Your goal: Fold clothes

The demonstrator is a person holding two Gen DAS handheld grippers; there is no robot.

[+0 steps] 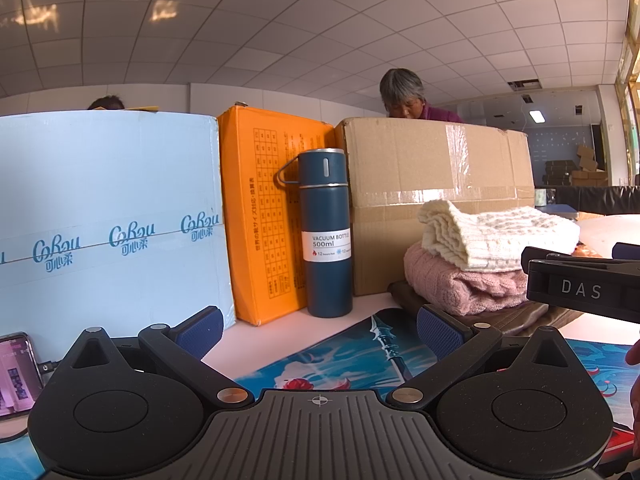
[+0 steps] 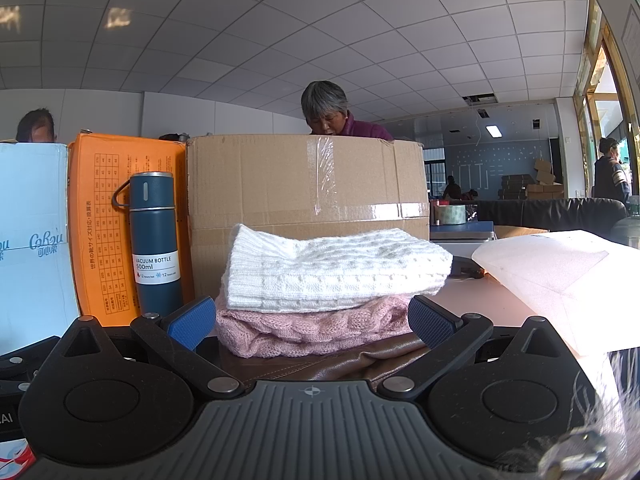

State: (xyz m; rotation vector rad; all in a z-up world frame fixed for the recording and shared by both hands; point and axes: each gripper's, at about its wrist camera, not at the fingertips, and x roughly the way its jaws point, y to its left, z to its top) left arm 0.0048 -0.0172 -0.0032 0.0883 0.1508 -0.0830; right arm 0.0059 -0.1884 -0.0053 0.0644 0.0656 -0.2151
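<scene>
A stack of folded clothes sits against a cardboard box: a white knit sweater [image 2: 332,268] [image 1: 496,236] on top, a pink knit sweater [image 2: 312,330] [image 1: 460,284] under it, and a brown leather-like garment [image 2: 340,364] [image 1: 520,318] at the bottom. My right gripper [image 2: 312,322] is open, low on the table, its blue pads on either side of the pink sweater's near edge; whether they touch is unclear. My left gripper [image 1: 320,330] is open and empty, to the left of the stack, over a printed mat [image 1: 352,356]. The right gripper's black body [image 1: 584,288] shows at the left view's right edge.
Behind stand a cardboard box [image 2: 304,192], an orange box [image 1: 272,216], a light blue box [image 1: 108,216] and a dark blue vacuum bottle [image 1: 326,236]. A phone [image 1: 16,376] lies at the left. A white foam piece [image 2: 560,280] lies at the right. People sit behind the boxes.
</scene>
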